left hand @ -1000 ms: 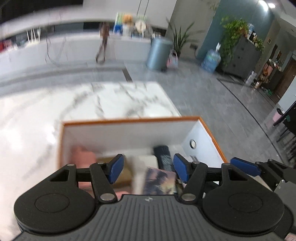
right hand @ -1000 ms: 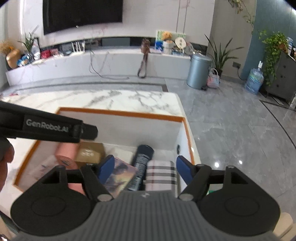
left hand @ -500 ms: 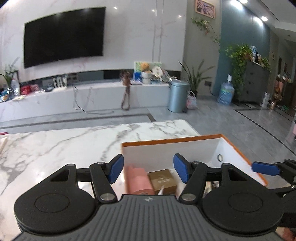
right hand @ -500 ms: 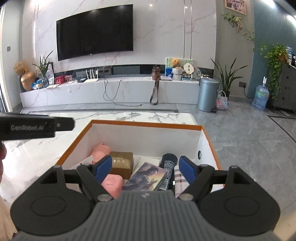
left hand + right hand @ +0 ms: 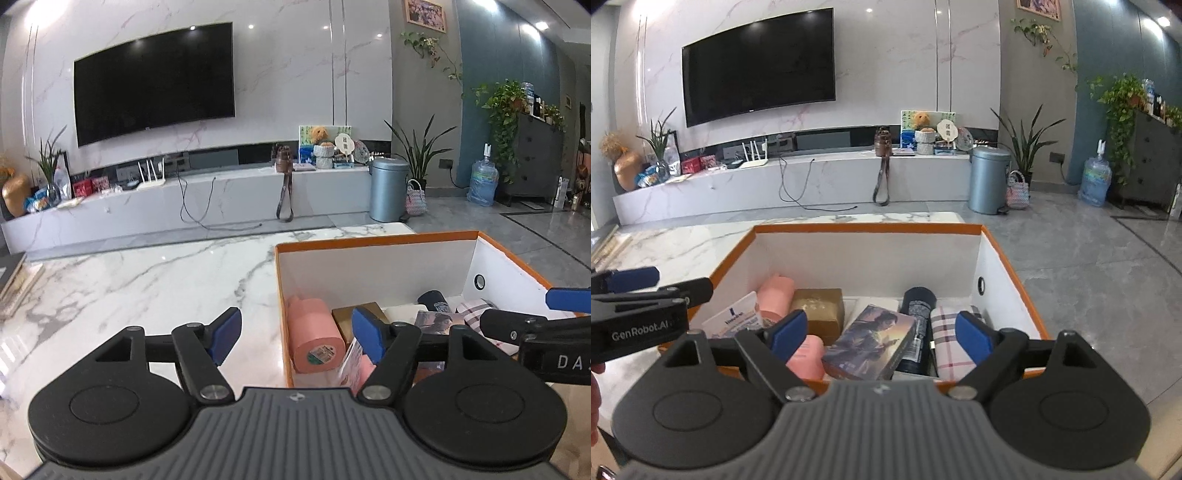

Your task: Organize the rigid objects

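A white box with an orange rim (image 5: 868, 228) stands on the marble table. It holds a pink roll (image 5: 775, 295), a brown carton (image 5: 818, 310), an illustrated book (image 5: 871, 341), a dark can (image 5: 918, 310), a plaid case (image 5: 947, 343) and a white card (image 5: 735, 315). My right gripper (image 5: 881, 338) hovers over the box's near side, its jaws opening, with nothing pressed between the pads. My left gripper (image 5: 295, 332) hangs at the box's (image 5: 376, 238) near left corner by the pink roll (image 5: 314, 339). Its jaws are opening too and hold nothing.
Bare marble tabletop (image 5: 147, 280) stretches left of the box, with a stack of books (image 5: 14, 284) at its far left edge. The table ends just right of the box, over grey floor (image 5: 1089, 277). A person's hand (image 5: 594, 387) shows at the left.
Both cameras have tilted up from looking down into the box. The left gripper has shifted left, so the box now lies to its right. Both pairs of jaws stand wider.
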The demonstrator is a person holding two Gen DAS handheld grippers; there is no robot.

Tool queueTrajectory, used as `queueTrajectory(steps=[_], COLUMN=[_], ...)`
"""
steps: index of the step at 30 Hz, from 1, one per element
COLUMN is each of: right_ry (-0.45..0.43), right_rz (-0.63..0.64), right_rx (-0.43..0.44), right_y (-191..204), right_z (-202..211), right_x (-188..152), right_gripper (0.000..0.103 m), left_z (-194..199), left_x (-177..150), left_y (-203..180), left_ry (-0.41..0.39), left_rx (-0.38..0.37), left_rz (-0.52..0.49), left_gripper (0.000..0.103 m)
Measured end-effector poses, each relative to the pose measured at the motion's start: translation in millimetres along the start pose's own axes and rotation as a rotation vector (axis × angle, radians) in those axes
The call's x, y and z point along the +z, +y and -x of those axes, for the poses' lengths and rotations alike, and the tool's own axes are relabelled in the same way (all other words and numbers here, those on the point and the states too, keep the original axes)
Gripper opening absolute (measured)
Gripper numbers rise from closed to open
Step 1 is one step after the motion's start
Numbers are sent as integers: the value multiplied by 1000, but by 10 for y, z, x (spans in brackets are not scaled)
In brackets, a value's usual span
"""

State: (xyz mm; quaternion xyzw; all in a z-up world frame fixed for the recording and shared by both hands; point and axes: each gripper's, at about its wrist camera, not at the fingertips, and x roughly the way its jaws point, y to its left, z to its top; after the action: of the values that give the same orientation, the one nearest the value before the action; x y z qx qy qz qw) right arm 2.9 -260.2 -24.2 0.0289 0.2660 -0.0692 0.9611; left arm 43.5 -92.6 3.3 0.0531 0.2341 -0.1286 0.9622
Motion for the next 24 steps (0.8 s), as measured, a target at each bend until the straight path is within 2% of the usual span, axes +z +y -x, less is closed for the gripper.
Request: queueTrajectory(steps=[4, 8, 24], right_ry=[-10, 19, 11], right_rz=[28, 20, 22], right_rx=[-23, -26, -38], right_y=[42, 19, 54], right_z=[-12, -63, -48], right_x=[-15, -11, -24], right_gripper=[87, 88, 88], left_z=[15, 2, 33], left_x=[-101, -137, -134], left_y=[-15, -28, -2], left_ry=[-9, 9, 15], left_rx=[23, 21, 20], left_rz=[-18, -16, -20], left_gripper=[85, 86, 89])
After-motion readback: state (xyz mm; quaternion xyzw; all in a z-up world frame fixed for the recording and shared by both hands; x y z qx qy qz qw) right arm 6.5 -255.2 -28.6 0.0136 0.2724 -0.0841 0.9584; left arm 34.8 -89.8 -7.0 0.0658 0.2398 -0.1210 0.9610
